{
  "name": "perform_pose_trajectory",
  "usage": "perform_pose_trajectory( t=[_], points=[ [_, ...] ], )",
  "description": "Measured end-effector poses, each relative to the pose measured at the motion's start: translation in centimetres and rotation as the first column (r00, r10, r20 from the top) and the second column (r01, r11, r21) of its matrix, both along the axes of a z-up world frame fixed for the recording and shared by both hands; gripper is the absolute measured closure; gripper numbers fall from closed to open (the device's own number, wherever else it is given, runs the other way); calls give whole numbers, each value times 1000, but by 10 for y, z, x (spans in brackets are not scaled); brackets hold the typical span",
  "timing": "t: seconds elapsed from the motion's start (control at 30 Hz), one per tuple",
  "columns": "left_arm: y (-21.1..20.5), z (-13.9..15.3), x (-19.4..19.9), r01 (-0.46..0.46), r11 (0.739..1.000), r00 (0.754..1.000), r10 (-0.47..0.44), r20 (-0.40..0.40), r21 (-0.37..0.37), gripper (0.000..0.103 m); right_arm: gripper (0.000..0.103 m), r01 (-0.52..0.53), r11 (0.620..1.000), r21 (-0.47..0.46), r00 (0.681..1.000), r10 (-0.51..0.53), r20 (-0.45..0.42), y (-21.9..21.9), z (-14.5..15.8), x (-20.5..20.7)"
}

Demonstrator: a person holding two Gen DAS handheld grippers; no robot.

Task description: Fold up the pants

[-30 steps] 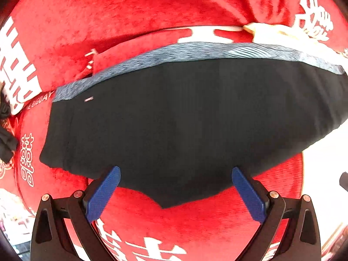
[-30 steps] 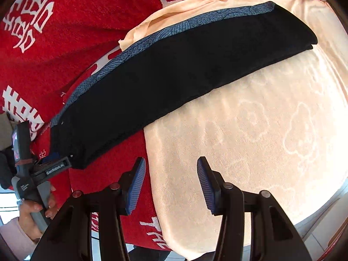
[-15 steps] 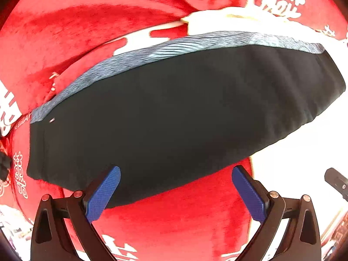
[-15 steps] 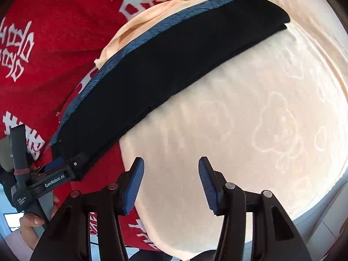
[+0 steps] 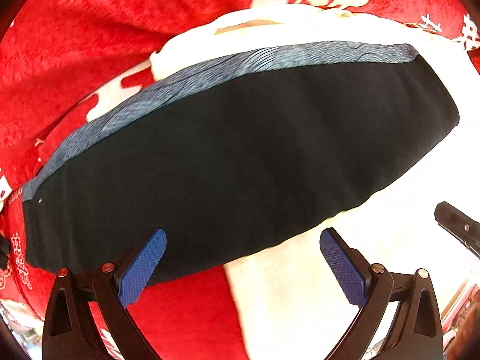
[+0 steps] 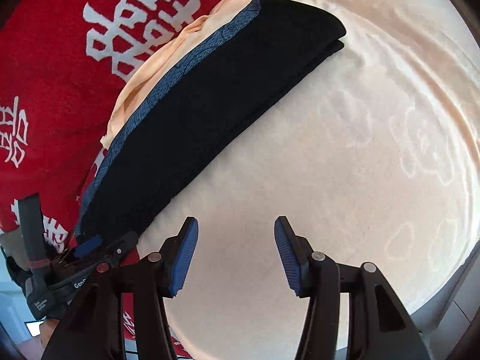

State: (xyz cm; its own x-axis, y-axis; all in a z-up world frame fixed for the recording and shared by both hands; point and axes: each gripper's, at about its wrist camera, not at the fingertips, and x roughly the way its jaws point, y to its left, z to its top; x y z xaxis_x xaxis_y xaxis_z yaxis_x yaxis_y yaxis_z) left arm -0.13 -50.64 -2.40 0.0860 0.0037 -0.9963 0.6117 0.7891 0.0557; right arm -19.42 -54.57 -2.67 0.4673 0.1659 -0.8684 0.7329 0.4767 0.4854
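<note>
The black pants (image 5: 240,162) lie folded in a long flat band with a blue-grey waistband (image 5: 270,60) along the far edge. They rest partly on a red cloth and partly on a cream towel. My left gripper (image 5: 243,258) is open and empty just before the pants' near edge. My right gripper (image 6: 235,252) is open and empty over the cream towel, apart from the pants (image 6: 210,105). The left gripper (image 6: 90,246) shows in the right wrist view at the pants' left end. A black part at the left wrist view's right edge may be the right gripper (image 5: 456,222).
A red cloth with white characters (image 5: 90,30) covers the surface on the left and at the back. A cream towel with embossed figures (image 6: 360,150) covers the right side. The surface's edge (image 6: 450,294) runs at the lower right.
Both grippers have moved to the right along the pants. The left wrist view now shows the pants' right end and more of the cream towel. Both stay open.
</note>
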Motion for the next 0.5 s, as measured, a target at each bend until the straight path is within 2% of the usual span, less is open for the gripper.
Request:
perform_pose_trajectory(
  t=[0.23, 0.43, 0.5],
  points=[
    [-27, 5, -3, 40, 999, 999, -40, 14, 0, 0, 46, 52, 999, 13, 998, -53, 25, -37, -6, -7],
    [-47, 22, 10, 10, 998, 995, -4, 97, -58, 0, 46, 77, 996, 33, 996, -79, 44, -58, -12, -10],
    [-53, 19, 16, -7, 999, 995, 12, 96, -53, 0, 46, 100, 994, 50, 993, -103, 56, -67, -14, -14]
  ],
)
